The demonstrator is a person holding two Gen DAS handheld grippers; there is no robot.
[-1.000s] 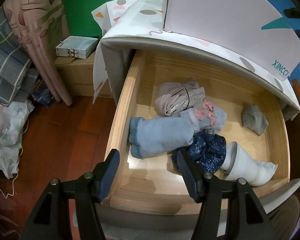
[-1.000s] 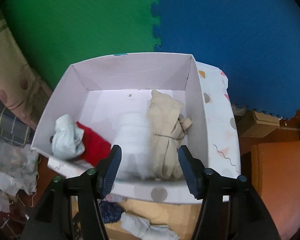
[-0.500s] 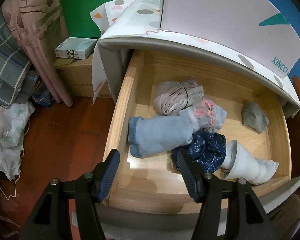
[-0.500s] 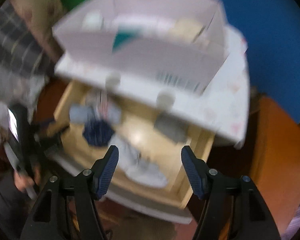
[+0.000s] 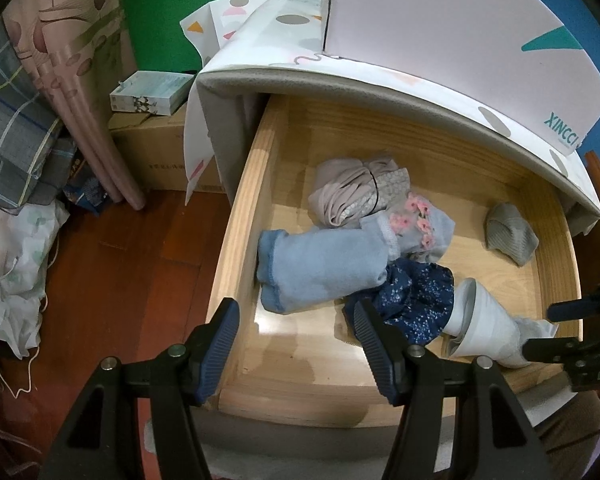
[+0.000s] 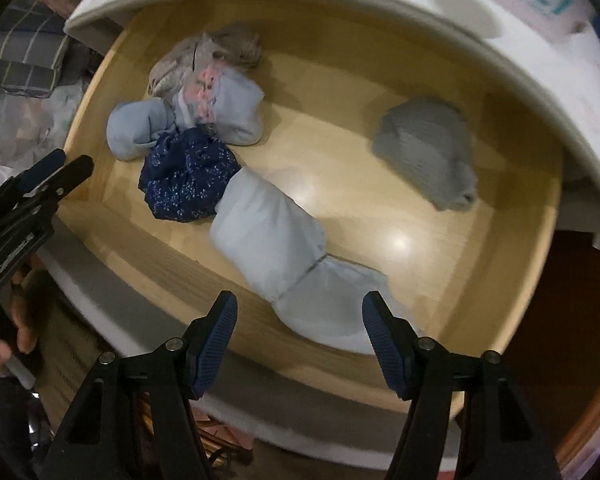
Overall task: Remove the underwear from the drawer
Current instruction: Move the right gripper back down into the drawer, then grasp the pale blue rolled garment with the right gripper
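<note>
Lower centre of frame, right gripper (image 6: pixel 296 338) jaws are held apart, empty, just widened, above white roll (image 6: pixel 288 256) in drawer (image 6: pixel 536 216); left gripper (image 5: pixel 296 344) likewise agape.

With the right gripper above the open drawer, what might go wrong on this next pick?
The white roll under the right gripper lies against the dark floral bundle, so a grab may drag both.

The roll's tail sits near the drawer's front wall; one finger could hit wood.

The view is blurred, so aim may be off.
</note>
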